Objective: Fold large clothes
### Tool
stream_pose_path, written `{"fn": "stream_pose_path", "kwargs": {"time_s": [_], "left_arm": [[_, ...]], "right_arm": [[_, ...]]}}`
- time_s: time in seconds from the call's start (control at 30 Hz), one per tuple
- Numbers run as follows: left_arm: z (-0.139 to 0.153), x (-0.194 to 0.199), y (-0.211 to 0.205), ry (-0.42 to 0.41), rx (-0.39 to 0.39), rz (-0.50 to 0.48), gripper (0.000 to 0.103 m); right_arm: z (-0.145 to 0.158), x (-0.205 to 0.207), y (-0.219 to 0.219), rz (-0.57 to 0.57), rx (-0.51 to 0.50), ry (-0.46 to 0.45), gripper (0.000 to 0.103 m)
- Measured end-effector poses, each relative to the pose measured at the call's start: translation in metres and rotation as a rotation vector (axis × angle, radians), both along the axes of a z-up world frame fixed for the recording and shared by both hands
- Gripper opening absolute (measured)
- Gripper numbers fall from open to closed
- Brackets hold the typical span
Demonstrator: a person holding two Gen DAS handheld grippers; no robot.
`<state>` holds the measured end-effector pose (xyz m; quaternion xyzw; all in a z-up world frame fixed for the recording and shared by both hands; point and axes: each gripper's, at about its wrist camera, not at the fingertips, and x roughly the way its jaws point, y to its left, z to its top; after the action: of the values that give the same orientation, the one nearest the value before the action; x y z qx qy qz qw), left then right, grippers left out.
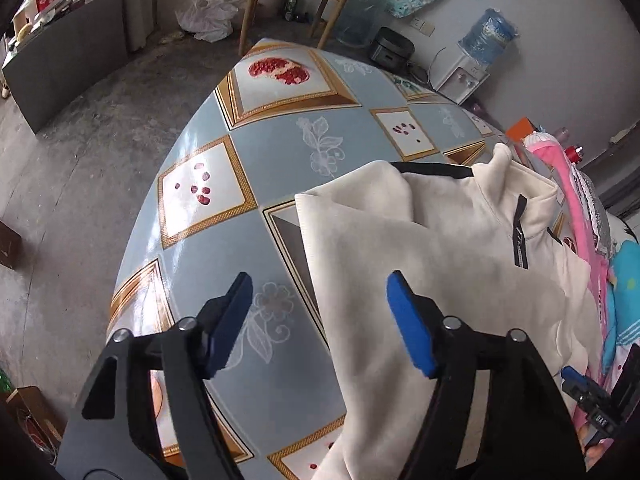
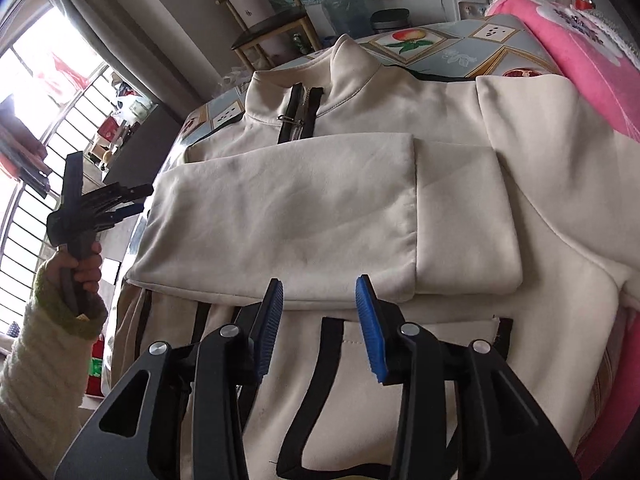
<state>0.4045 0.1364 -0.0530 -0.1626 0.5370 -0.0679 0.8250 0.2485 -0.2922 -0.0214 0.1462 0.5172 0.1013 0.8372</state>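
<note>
Left hand (image 2: 82,268): at the far left of the right wrist view, in a cream sleeve with a green cuff, wrapped around the handle of the left gripper.
Left gripper (image 1: 320,320): jaws apart, nothing between the blue pads; it hangs over the table's left part, with the garment's left edge under its right finger.
Table (image 1: 280,136): covered by a blue-grey cloth printed with gold-framed fruit panels.
Cream jacket (image 2: 360,208): lies front up on the right part of the table, collar at the far side, black half-zip at the neck. Both sleeves are folded across the chest and overlap.
Right gripper (image 2: 320,312): jaws partly open, gripping nothing; it hangs above the near hem, just near of the folded sleeves.
Pink blanket (image 2: 580,52): bunched along the jacket's right side.
</note>
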Motion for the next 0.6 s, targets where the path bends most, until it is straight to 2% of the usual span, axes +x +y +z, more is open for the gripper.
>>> {"fn": "stream_pose_path", "kwargs": {"time_s": [0.1,0.17,0.23,0.27,0.37,0.43,0.5,0.57,0.6], "left_arm": [[-0.003,0.009,-0.001,-0.018,-0.025,-0.021,0.048],[-0.005,0.012,-0.004,-0.009,-0.053,-0.036,0.037],[-0.007,0.013,-0.010,-0.014,-0.051,-0.058,0.033],[-0.007,0.012,-0.013,-0.026,-0.027,-0.062,0.029],[-0.005,0.011,-0.021,-0.047,0.085,-0.082,0.006],[0.010,0.007,-0.030,-0.092,0.178,-0.122,0.004],[0.034,-0.003,-0.041,-0.174,0.277,-0.165,0.004],[0.055,-0.011,-0.045,-0.232,0.313,-0.187,0.004],[0.058,-0.009,-0.041,-0.230,0.315,-0.185,0.004]], "right_arm": [[-0.001,-0.001,0.003,0.007,0.009,0.000,0.038],[-0.001,-0.003,0.006,0.010,0.007,0.001,0.038],[-0.002,-0.003,0.008,0.011,0.010,0.002,0.038],[-0.002,-0.003,0.008,0.010,0.012,0.002,0.038],[-0.004,-0.004,0.009,0.009,0.009,0.003,0.038],[-0.005,-0.004,0.011,0.010,-0.005,0.009,0.038],[-0.005,-0.004,0.011,0.009,-0.023,0.011,0.038],[-0.006,-0.004,0.010,0.003,-0.038,0.011,0.038],[-0.007,-0.004,0.009,-0.001,-0.040,0.013,0.038]]}}
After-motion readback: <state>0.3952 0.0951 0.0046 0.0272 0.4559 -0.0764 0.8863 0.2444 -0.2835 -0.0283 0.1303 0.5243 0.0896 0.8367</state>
